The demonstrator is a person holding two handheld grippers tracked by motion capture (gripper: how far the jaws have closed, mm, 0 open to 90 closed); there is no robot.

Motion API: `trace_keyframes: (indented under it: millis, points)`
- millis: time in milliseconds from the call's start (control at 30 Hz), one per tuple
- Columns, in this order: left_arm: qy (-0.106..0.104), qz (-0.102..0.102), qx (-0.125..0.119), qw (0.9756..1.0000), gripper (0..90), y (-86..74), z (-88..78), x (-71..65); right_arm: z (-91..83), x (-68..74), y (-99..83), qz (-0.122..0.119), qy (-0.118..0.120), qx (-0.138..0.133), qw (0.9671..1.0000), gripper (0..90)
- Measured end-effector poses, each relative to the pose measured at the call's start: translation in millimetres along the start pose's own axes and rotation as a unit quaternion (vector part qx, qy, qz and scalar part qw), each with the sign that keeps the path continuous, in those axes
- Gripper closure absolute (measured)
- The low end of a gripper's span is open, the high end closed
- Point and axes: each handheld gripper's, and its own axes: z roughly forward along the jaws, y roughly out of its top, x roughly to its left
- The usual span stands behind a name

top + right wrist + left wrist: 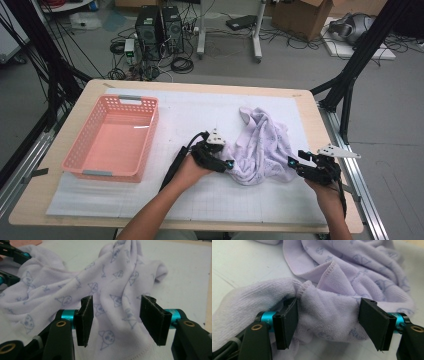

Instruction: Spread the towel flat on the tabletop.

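Left gripper (229,164) and right gripper (291,162) sit at either side of the crumpled towel (262,145) on the white mat (200,115), both with jaws spread wide, cloth between them, nothing pinched

1. Premises: a robotics or data-collection laboratory, not a home.
2. Two black computer towers (160,31) stand on the bare grey floor (300,65), with loose cables (181,64) around them.
3. Black metal frame struts (361,52) flank the wooden table (325,125), which carries a white gridded mat (200,200).
4. A cardboard box (305,15) sits behind on the floor.
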Motion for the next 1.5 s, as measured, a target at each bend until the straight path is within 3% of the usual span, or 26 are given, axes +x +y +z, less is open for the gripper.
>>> trace_keyframes:
  millis: [67, 167, 233, 267, 333, 433, 500, 633, 700, 800, 900, 1000, 1133, 1200, 1233, 1267, 1300, 1367, 1500]
  points:
    - [0.009, 0.008, 0.009, 0.9999, 38.7, 1.3, 6.6, -1.6, 1.1, -0.9, -1.6, 0.005, 0.005, -0.002, 1.0000, 43.1]
    - [0.007, 0.006, 0.019, 0.9998, 65.8, 2.3, 10.0, 1.4, 2.4, -0.3, -1.9, 0.002, 0.008, -0.003, 1.0000, 43.1]
    - [0.000, -0.010, 0.003, 0.9999, 78.2, 3.1, 6.8, 6.8, 3.5, 1.7, -2.6, -0.003, 0.009, 0.000, 1.0000, 43.1]
    - [-0.010, -0.031, -0.016, 0.9993, 79.2, 3.4, 2.4, 11.7, 3.8, 1.9, -3.0, -0.005, 0.009, 0.001, 0.9999, 43.2]
    - [-0.012, -0.051, -0.040, 0.9978, 80.3, 3.7, -4.3, 18.6, 4.3, 2.4, -3.6, -0.004, 0.011, 0.002, 0.9999, 43.3]
    - [0.002, -0.075, -0.064, 0.9951, 81.3, 3.2, -17.5, 31.5, 5.0, 2.3, -3.3, 0.001, 0.011, 0.002, 0.9999, 43.3]
    - [0.015, -0.079, -0.072, 0.9942, 82.2, 4.3, -24.7, 37.6, 6.0, 2.8, -3.2, -0.001, 0.011, 0.002, 0.9999, 43.2]
    - [0.042, -0.106, -0.111, 0.9873, 82.8, 3.0, -36.9, 49.7, 8.6, 5.3, -2.7, 0.000, 0.013, 0.004, 0.9999, 44.0]
    - [0.059, -0.107, -0.105, 0.9869, 82.9, 1.1, -38.5, 53.9, 8.7, 7.6, -1.7, -0.001, 0.014, 0.004, 0.9999, 44.6]
    - [0.065, -0.121, -0.109, 0.9845, 83.0, -0.9, -39.7, 59.0, 9.4, 11.9, 0.0, -0.006, 0.026, 0.001, 0.9996, 48.5]
    - [0.071, -0.117, -0.103, 0.9853, 83.0, -1.4, -39.0, 59.8, 16.3, 21.1, 0.4, -0.025, 0.045, 0.008, 0.9986, 48.8]
    - [0.078, -0.115, -0.096, 0.9856, 83.0, -1.8, -38.4, 60.1, 28.6, 31.2, -1.3, -0.040, 0.065, 0.027, 0.9967, 47.0]
    - [0.083, -0.117, -0.086, 0.9860, 83.2, -4.0, -40.2, 61.6, 51.9, 47.7, -8.6, -0.082, 0.071, 0.076, 0.9912, 47.3]
    - [0.083, -0.119, -0.082, 0.9860, 83.3, -5.5, -42.2, 63.3, 57.9, 51.4, -12.1, -0.101, 0.062, 0.099, 0.9880, 53.6]
    - [0.085, -0.121, -0.080, 0.9858, 83.3, -6.2, -43.2, 64.0, 59.2, 51.7, -14.3, -0.106, 0.064, 0.100, 0.9873, 61.5]
    - [0.086, -0.122, -0.080, 0.9855, 83.4, -6.7, -43.9, 64.6, 57.7, 51.1, -13.5, -0.108, 0.073, 0.101, 0.9863, 75.7]
    - [0.085, -0.126, -0.080, 0.9852, 83.3, -7.6, -44.7, 65.7, 56.1, 51.4, -12.3, -0.113, 0.071, 0.100, 0.9860, 80.0]
    - [0.090, -0.129, -0.079, 0.9845, 83.3, -9.4, -46.0, 68.0, 53.2, 49.1, -5.1, -0.117, 0.065, 0.081, 0.9877, 81.8]
    - [0.097, -0.138, -0.089, 0.9816, 83.3, -12.7, -50.2, 72.9, 57.4, 38.5, 19.9, -0.090, 0.054, 0.037, 0.9938, 82.0]
